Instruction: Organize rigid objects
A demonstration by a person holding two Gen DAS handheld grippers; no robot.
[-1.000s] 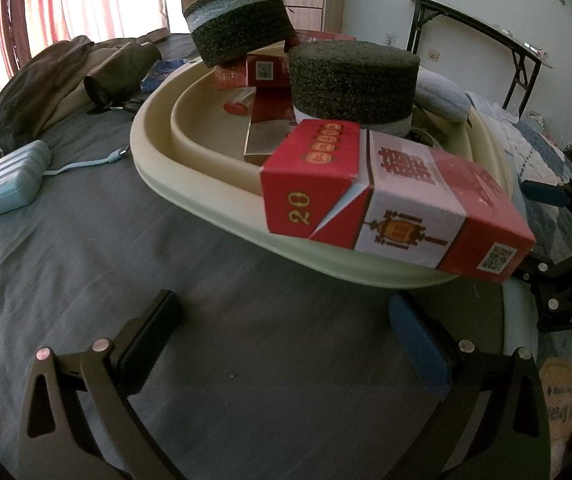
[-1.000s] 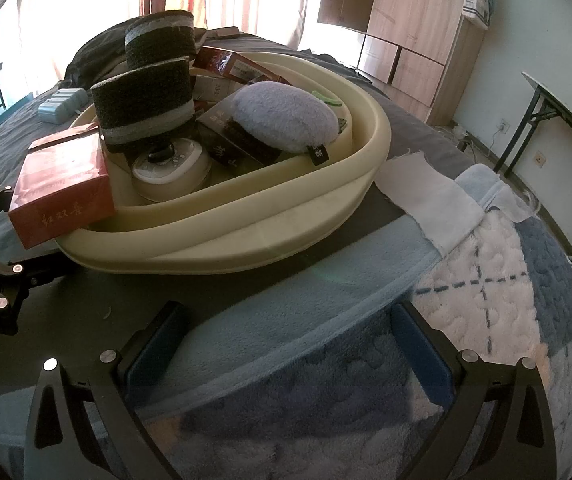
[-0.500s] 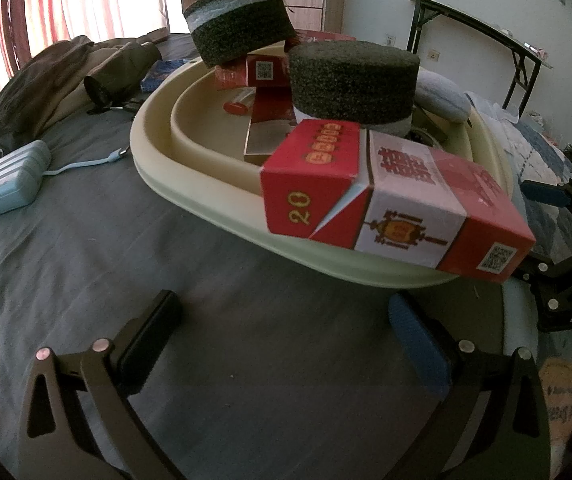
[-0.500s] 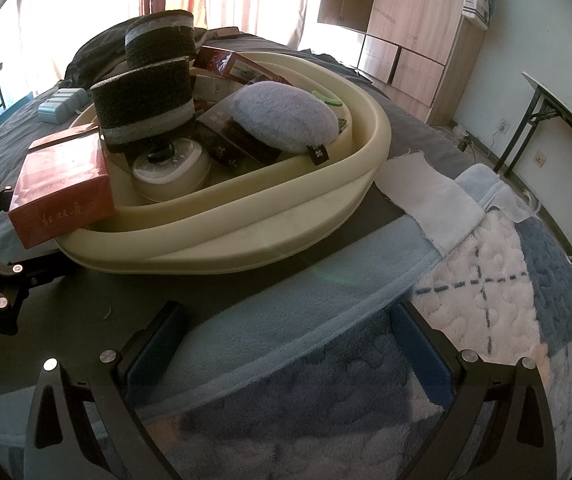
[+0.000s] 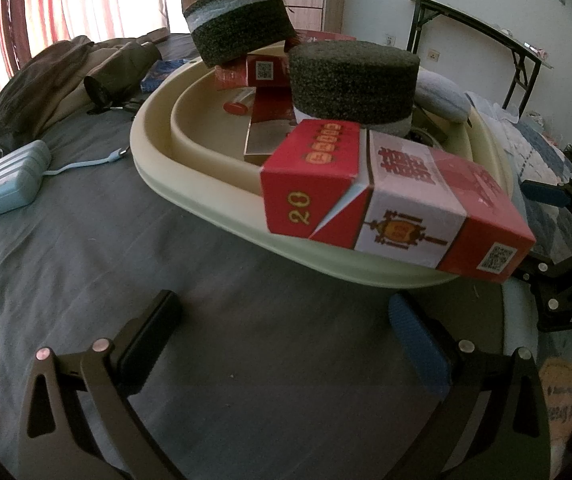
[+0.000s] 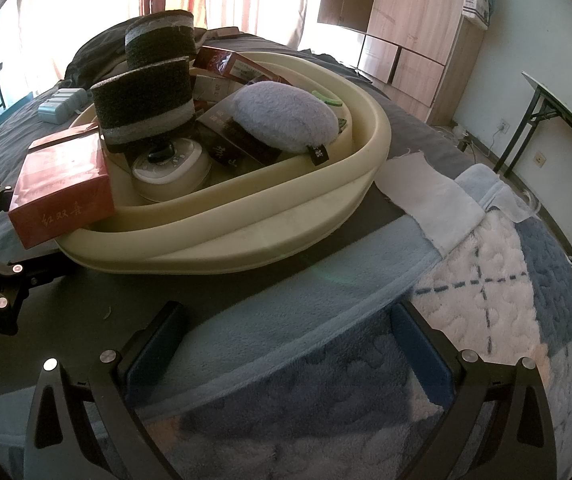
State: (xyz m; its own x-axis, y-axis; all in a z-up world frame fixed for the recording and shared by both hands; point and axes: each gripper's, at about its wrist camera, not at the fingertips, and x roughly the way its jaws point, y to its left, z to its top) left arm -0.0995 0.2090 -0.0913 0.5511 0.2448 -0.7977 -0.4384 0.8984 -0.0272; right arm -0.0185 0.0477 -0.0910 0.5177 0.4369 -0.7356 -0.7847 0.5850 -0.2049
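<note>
A cream oval basin (image 5: pixel 206 196) (image 6: pixel 270 236) sits on the bed, piled with objects. A large red and white carton (image 5: pixel 390 200) (image 6: pixel 62 188) lies tilted on its near rim. Two dark foam cylinders (image 5: pixel 350 80) (image 5: pixel 238 20) stand above smaller red boxes (image 5: pixel 258 72). From the right wrist view, a pale blue plush pad (image 6: pixel 286 116) and a round white device (image 6: pixel 170 168) lie inside. My left gripper (image 5: pixel 286 332) is open, low over the grey sheet in front of the basin. Over the blue blanket, my right gripper (image 6: pixel 286 340) is open too, with nothing between its fingers.
A light blue case (image 5: pixel 14 184) with a strap lies on the grey sheet at left. Dark clothing (image 5: pixel 46 88) is heaped behind it. A white cloth (image 6: pixel 430 200) lies right of the basin. A folding table (image 5: pixel 478 32) and a wooden wardrobe (image 6: pixel 406 24) stand beyond the bed.
</note>
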